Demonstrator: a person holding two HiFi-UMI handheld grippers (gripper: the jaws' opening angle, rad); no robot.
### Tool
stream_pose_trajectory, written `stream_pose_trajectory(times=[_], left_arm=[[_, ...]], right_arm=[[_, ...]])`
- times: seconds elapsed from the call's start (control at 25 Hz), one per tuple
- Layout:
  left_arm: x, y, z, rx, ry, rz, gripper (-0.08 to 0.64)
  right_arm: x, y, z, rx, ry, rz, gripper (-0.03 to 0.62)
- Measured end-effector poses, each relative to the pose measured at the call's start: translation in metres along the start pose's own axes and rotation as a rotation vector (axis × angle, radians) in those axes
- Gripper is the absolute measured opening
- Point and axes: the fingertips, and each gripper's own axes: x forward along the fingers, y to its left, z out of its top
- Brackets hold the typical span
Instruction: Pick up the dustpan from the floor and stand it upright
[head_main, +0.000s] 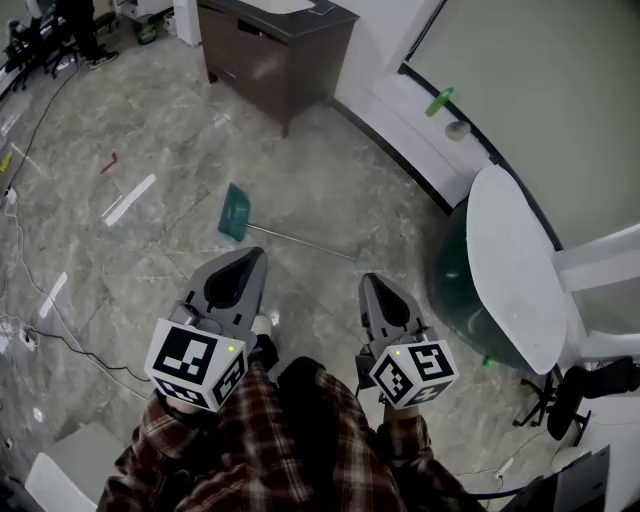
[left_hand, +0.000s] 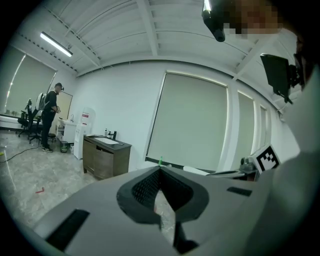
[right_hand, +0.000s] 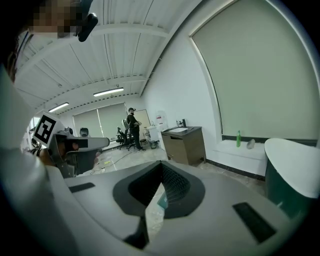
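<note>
Status: left gripper (head_main: 248, 258) and right gripper (head_main: 373, 282) are both held low in front of you. The jaws of each are closed together with nothing between them. The dustpan (head_main: 236, 213) lies flat on the floor (head_main: 180, 130) ahead, well apart from both. Its teal pan is on the left, and its thin metal handle (head_main: 305, 242) runs off to the right.

Risks from here:
- You reach the handle with the jaws shut. The tips would then push the rod instead of straddling it, and it may skate on the smooth stone floor. Open before you come down.
- The handle looks thin, round and slick, so a grip may let it twist between the pads. I judge the pan end heavier. If you grip far out along the rod, the pan will likely swing down as you lift.
- The stood-up dustpan probably rests on a narrow base. Let go with any lean and it tips back over.
- The round table (head_main: 510, 260) sits close on the right, and a swinging handle could knock it.
</note>
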Motion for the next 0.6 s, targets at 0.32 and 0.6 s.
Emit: stream_pose_trajectory(times=[0.32,0.6], left_arm=[[0.060,0.037,-0.002,-0.020,0.070,-0.085,0.001],[0.130,0.062,0.001,-0.043,0.103,-0.088,0.002]], right_arm=[[0.052,-0.028,0.010,0.039,0.040,-0.099,0.011],[0.102,-0.086,0.019,0.079,0.085,-0.135,0.011]])
